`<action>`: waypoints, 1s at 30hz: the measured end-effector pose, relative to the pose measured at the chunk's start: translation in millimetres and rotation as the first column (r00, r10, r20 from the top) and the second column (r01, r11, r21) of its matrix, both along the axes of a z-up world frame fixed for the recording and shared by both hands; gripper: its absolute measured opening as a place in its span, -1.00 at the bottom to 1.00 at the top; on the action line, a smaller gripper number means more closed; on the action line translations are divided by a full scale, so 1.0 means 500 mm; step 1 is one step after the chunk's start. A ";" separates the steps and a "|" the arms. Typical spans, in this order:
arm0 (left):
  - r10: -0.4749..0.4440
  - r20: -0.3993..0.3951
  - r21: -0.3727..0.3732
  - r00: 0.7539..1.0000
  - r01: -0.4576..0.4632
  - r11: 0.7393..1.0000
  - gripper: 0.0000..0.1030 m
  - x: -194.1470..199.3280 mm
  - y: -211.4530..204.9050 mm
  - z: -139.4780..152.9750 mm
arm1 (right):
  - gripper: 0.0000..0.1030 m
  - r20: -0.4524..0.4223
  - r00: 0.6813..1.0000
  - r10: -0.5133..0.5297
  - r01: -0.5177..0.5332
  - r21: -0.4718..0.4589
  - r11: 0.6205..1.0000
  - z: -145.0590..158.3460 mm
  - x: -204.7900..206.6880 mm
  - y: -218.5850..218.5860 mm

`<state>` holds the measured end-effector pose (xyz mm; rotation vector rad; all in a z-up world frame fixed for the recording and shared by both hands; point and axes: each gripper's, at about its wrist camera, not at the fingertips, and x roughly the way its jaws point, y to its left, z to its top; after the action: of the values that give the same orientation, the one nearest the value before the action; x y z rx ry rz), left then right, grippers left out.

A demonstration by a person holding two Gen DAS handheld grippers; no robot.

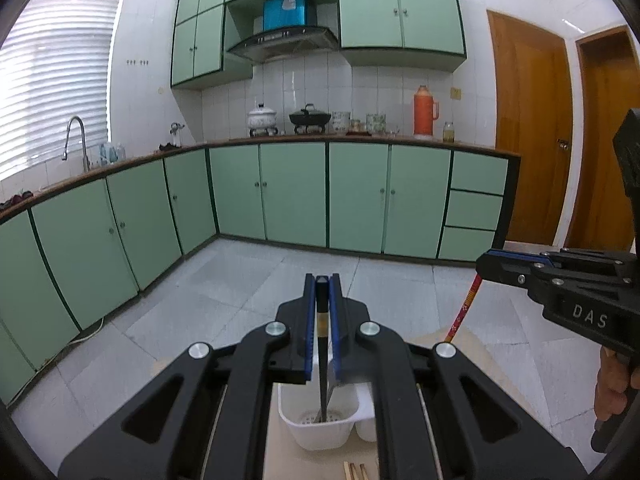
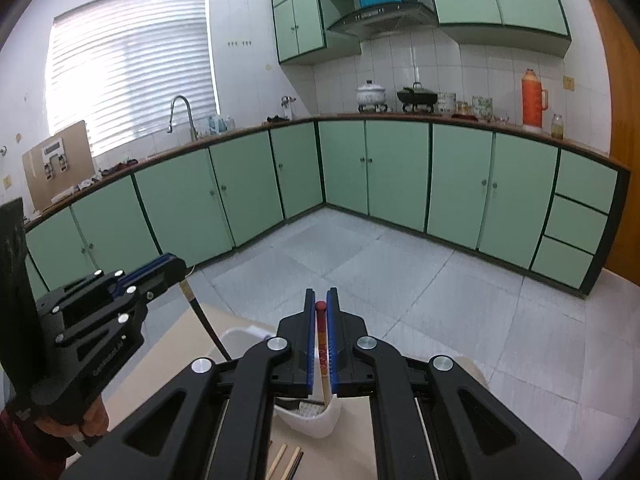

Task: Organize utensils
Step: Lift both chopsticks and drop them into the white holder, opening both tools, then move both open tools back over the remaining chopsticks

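Note:
My left gripper (image 1: 322, 280) is shut on a black chopstick (image 1: 322, 360) that stands upright with its tip down in the white plastic utensil holder (image 1: 320, 430). My right gripper (image 2: 320, 305) is shut on a red-topped patterned chopstick (image 2: 323, 350) whose lower end reaches into the same white holder (image 2: 316, 420). The right gripper shows at the right in the left wrist view (image 1: 484, 266), its red chopstick (image 1: 460, 312) hanging below. The left gripper shows at the left in the right wrist view (image 2: 176, 268), the black chopstick (image 2: 206, 324) slanting down from it.
The holder stands on a beige table (image 2: 168, 360). Loose wooden chopsticks (image 2: 286, 462) lie on it near me, also in the left wrist view (image 1: 354, 472). Beyond are a tiled floor (image 1: 260, 280) and green kitchen cabinets (image 1: 360, 192).

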<state>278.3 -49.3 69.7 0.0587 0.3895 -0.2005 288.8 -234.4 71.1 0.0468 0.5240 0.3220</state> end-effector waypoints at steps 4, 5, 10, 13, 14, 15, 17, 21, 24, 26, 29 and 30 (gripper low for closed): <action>0.016 -0.013 -0.006 1.000 -0.016 1.000 -0.24 -0.012 0.019 -0.009 | -0.84 -0.021 1.000 -0.004 0.004 -0.018 1.000 -0.017 -0.007 -0.002; 0.019 -0.009 -0.012 1.000 -0.019 1.000 -0.17 -0.018 0.024 -0.008 | -0.76 -0.020 1.000 -0.006 0.006 -0.016 1.000 -0.018 -0.012 -0.005; 0.044 0.033 -0.017 0.998 -0.043 0.999 0.14 -0.079 0.048 -0.001 | -0.21 0.029 0.998 -0.057 0.057 -0.015 0.998 -0.019 -0.067 -0.027; 0.071 0.056 -0.031 0.996 -0.070 0.997 0.21 -0.121 0.062 -0.003 | -0.03 0.062 0.995 -0.083 0.084 -0.020 0.996 -0.026 -0.118 -0.035; 0.081 0.064 -0.039 0.995 -0.079 0.996 0.25 -0.140 0.067 -0.006 | 0.08 0.067 0.994 -0.091 0.092 -0.021 0.996 -0.030 -0.131 -0.037; 0.086 0.067 -0.047 0.994 -0.083 0.995 0.31 -0.159 0.072 -0.010 | 0.13 0.072 0.993 -0.097 0.098 -0.020 0.995 -0.037 -0.148 -0.038; 0.101 0.067 -0.051 0.993 -0.098 0.994 0.36 -0.197 0.077 -0.024 | 0.26 0.070 0.992 -0.104 0.105 -0.010 0.994 -0.059 -0.189 -0.041; 0.115 0.022 -0.046 0.993 -0.114 0.992 0.43 -0.256 0.082 -0.069 | 0.36 0.040 0.992 -0.124 0.123 0.022 0.992 -0.110 -0.248 -0.040; 0.126 -0.014 -0.034 0.992 -0.127 0.991 0.43 -0.289 0.081 -0.106 | 0.37 0.019 0.987 -0.158 0.158 0.032 0.987 -0.152 -0.289 -0.038; 0.136 -0.029 -0.007 0.990 -0.136 0.991 0.44 -0.310 0.078 -0.133 | 0.38 0.015 0.982 -0.186 0.186 0.030 0.982 -0.183 -0.320 -0.033; 0.140 -0.059 0.027 0.988 -0.139 0.990 0.44 -0.338 0.074 -0.174 | 0.38 0.018 0.976 -0.218 0.218 0.010 0.976 -0.221 -0.359 -0.020; 0.144 -0.069 0.040 0.987 -0.142 0.989 0.44 -0.344 0.074 -0.185 | 0.38 0.017 0.975 -0.222 0.222 -0.003 0.975 -0.235 -0.371 -0.012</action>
<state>106.4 -12.4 -22.9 0.0575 0.4667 -0.0539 103.3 -240.5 -46.3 0.0975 0.4980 0.1020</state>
